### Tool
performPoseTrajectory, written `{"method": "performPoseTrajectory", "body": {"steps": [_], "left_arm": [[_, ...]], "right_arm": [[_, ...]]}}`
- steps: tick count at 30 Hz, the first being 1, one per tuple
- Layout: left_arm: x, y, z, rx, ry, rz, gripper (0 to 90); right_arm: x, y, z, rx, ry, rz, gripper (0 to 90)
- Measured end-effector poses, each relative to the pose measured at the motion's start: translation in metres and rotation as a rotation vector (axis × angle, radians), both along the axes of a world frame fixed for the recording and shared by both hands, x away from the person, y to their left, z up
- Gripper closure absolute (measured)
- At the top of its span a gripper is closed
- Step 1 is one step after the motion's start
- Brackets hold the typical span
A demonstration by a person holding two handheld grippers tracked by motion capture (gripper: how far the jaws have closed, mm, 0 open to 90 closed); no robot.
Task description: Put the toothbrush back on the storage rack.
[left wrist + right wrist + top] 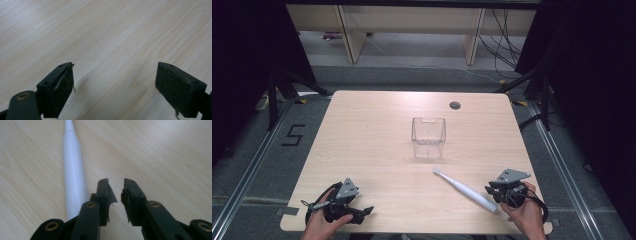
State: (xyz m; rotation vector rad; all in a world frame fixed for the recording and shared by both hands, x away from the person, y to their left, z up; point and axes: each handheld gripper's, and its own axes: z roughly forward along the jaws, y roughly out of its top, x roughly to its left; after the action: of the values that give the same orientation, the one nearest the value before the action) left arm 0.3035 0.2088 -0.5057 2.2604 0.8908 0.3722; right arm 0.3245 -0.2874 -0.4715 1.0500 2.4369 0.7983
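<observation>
Right gripper (116, 185) fingers flank bare table beside the toothbrush (72, 175).

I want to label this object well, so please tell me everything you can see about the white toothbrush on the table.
The toothbrush is white, looks like smooth plastic, with a thick rounded handle that narrows to a thin neck and a small head. It lies flat on the wooden table, slanted, its head toward the clear container and its handle end by the right gripper. In the right gripper view it runs beside the nearly closed jaws, not between them. Nothing grips it.
</observation>
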Motion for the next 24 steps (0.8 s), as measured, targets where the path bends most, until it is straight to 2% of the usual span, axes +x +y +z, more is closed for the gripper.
{"method": "performPoseTrajectory", "body": {"steps": [1,4,6,7,8,11,13,16,17,20,23,24], "left_arm": [[0.0,0.0,0.0,-0.004,0.002,0.004,14.9],[0.001,0.0,0.001,0.001,-0.002,-0.006,14.9],[0.0,-0.001,0.0,-0.004,0.0,0.0,14.9],[0.0,-0.001,0.0,-0.005,0.003,0.004,14.8],[0.0,-0.001,0.0,0.0,0.005,0.001,14.9],[0.0,-0.001,0.0,-0.005,0.005,0.005,14.9],[0.0,0.0,0.0,-0.003,-0.001,-0.003,14.9],[0.0,0.0,0.0,0.0,-0.001,0.0,14.8],[0.0,0.0,0.0,-0.004,0.0,0.001,14.9],[0.0,-0.001,0.0,-0.002,0.0,-0.001,14.8],[0.0,-0.001,0.0,-0.002,-0.001,0.0,14.8],[0.0,-0.001,0.0,-0.004,0.0,0.002,14.9]], "right_arm": [[0.001,0.001,0.003,-0.012,-0.007,0.012,70.0],[0.001,0.009,0.009,-0.027,0.02,0.037,62.3],[0.002,0.015,0.015,-0.048,0.017,0.058,58.4],[0.002,0.019,0.016,-0.05,0.046,0.066,56.5],[0.002,0.024,0.018,-0.048,0.059,0.076,56.6],[0.005,0.032,0.022,-0.058,0.062,0.105,54.4],[0.012,0.043,0.026,-0.088,0.087,0.157,53.9],[0.015,0.05,0.026,-0.109,0.113,0.173,53.9],[0.019,0.057,0.023,-0.134,0.156,0.187,53.3],[0.024,0.064,0.019,-0.162,0.182,0.208,53.4],[0.028,0.069,0.016,-0.18,0.208,0.203,53.6],[0.03,0.07,0.014,-0.19,0.208,0.219,53.7]]}}
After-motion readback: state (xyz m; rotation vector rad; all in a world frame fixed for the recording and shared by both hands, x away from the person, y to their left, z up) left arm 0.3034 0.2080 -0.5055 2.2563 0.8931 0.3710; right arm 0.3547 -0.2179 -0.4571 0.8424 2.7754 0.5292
